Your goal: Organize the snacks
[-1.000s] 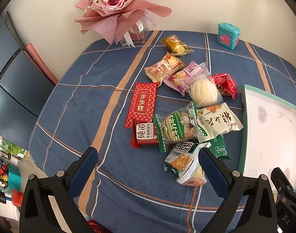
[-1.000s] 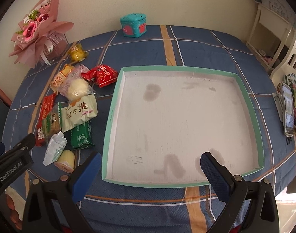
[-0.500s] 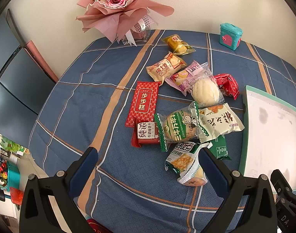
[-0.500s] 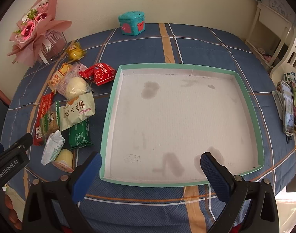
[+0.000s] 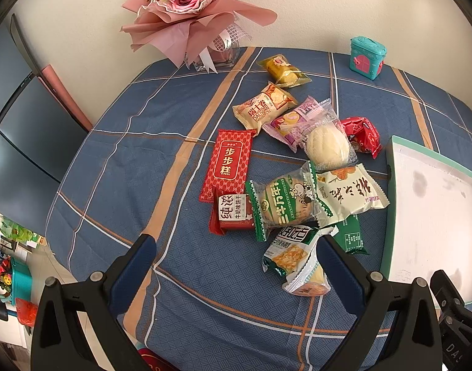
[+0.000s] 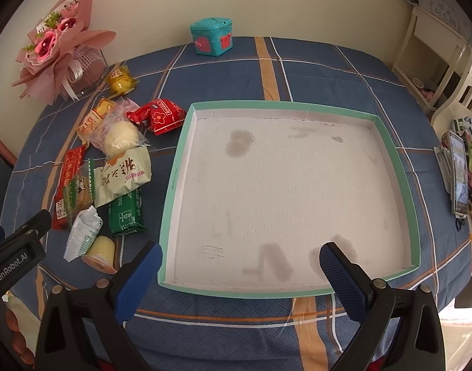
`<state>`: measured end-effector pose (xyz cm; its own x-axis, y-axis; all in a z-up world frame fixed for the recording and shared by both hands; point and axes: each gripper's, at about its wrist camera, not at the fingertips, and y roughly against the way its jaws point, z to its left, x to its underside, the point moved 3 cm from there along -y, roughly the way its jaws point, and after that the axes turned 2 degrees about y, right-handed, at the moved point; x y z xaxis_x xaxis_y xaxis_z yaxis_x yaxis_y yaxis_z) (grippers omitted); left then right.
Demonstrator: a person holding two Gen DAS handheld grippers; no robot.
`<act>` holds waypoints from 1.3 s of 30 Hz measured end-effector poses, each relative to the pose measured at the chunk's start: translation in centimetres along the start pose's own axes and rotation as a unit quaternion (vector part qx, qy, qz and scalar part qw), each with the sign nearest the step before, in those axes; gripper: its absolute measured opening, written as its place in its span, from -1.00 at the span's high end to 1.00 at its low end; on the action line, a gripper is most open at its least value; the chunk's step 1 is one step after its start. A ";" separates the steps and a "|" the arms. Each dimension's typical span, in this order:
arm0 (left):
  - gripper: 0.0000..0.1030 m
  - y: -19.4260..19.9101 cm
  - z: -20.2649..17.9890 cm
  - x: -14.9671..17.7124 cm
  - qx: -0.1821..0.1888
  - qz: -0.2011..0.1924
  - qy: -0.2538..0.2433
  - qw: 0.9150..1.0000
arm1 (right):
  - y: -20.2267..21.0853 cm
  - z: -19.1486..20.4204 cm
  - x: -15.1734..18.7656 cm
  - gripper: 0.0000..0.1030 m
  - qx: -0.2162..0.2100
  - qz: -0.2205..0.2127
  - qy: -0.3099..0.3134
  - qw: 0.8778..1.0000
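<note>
Several wrapped snacks lie in a loose pile on the blue plaid tablecloth: a long red packet, a green-and-clear cake pack, a cream packet, a round white bun, a red candy bag. The pile also shows in the right wrist view. A shallow white tray with a teal rim lies empty to their right. My left gripper is open, above the table just before the pile. My right gripper is open over the tray's near edge.
A pink flower bouquet stands at the table's back left. A teal toy box sits at the back. A phone and small items lie at the right edge. A white chair stands beyond the table.
Both grippers have drifted slightly forward and lower; the snacks and tray appear a little closer. Nothing has been picked up and both stay open.
</note>
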<state>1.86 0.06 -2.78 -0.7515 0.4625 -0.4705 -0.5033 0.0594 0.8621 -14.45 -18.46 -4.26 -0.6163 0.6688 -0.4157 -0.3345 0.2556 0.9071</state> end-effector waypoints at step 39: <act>-1.00 -4.8 4.7 -0.3 0.091 0.073 0.127 0.985 | -2.3 9.1 -0.2 -1.00 -0.089 0.018 0.066 0.994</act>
<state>6.48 3.82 -5.89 -0.9044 0.2426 -0.3509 -0.3143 0.1774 0.9326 -7.10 -12.81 -5.73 -0.7140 0.5749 -0.3996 -0.4250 0.0976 0.8999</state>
